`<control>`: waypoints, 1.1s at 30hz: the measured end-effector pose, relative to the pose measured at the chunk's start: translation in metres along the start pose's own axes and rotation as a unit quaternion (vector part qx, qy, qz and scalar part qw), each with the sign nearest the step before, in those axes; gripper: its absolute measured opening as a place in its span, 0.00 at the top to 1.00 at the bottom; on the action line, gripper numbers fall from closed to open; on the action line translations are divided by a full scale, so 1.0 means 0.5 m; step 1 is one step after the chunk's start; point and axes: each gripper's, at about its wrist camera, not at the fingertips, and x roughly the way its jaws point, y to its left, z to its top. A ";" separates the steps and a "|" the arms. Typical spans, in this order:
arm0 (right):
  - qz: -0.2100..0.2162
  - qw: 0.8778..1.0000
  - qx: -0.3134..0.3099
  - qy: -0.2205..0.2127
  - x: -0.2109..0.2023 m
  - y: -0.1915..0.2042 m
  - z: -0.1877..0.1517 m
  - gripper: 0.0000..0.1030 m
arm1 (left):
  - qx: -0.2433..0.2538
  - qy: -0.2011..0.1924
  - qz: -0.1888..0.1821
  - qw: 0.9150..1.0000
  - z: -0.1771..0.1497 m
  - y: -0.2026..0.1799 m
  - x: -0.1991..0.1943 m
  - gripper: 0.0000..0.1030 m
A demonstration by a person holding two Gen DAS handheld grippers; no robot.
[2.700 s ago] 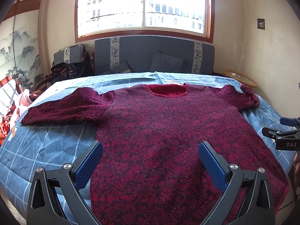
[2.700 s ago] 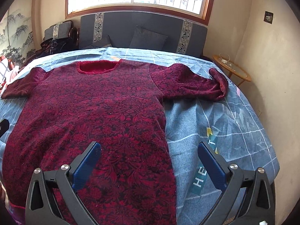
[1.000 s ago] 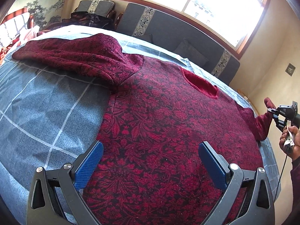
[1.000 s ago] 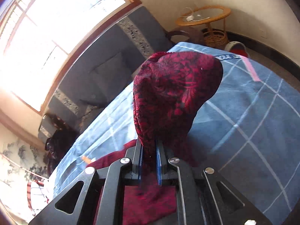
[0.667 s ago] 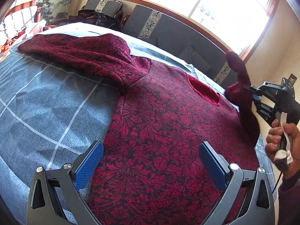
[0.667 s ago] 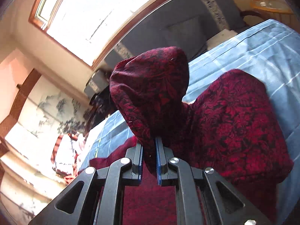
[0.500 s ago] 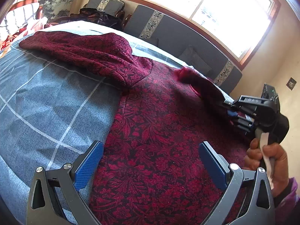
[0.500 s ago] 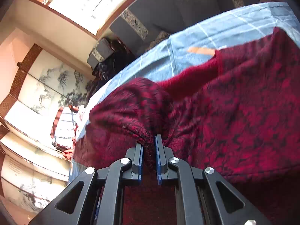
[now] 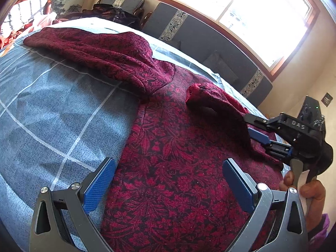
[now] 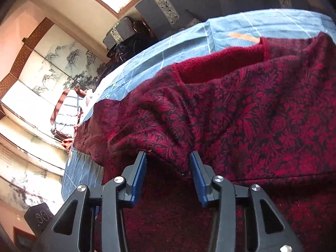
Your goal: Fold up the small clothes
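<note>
A dark red floral sweater [image 9: 178, 157] lies flat on the blue checked bedcover [image 9: 52, 113]. Its right sleeve [image 9: 214, 100] is folded across the chest, cuff near the neckline. Its left sleeve [image 9: 94, 48] still stretches out to the far left. My left gripper [image 9: 167, 181] is open and empty, low over the sweater's lower body. My right gripper [image 9: 252, 130] is open beside the folded sleeve; in the right wrist view its jaws [image 10: 168, 161] stand apart around the sleeve's fold [image 10: 155, 134], no longer clamping it. The red neckline [image 10: 220, 65] shows beyond.
A dark grey sofa [image 9: 210, 48] stands under the window behind the bed. Dark bags and a chair [image 9: 117, 10] sit at the back left. Striped and pink clothes [image 9: 31, 14] lie at the far left. A painted screen [image 10: 56, 63] lines the left wall.
My right gripper carried the right sleeve over the chest, laid it down and opened its jaws. My left gripper stayed open and shifted only a little.
</note>
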 end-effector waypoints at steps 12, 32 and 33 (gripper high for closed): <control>-0.048 0.992 -0.100 0.064 0.145 0.101 0.008 0.60 | -0.013 0.012 -0.031 0.999 0.011 0.020 -0.009 0.02; 0.022 0.998 -0.062 0.018 0.012 0.070 -0.116 0.47 | -0.185 0.054 -0.019 0.981 0.415 0.521 -0.051 0.16; 0.019 0.998 -0.059 0.020 0.016 0.065 -0.118 0.47 | -0.192 0.066 -0.022 0.979 0.427 0.538 -0.035 0.20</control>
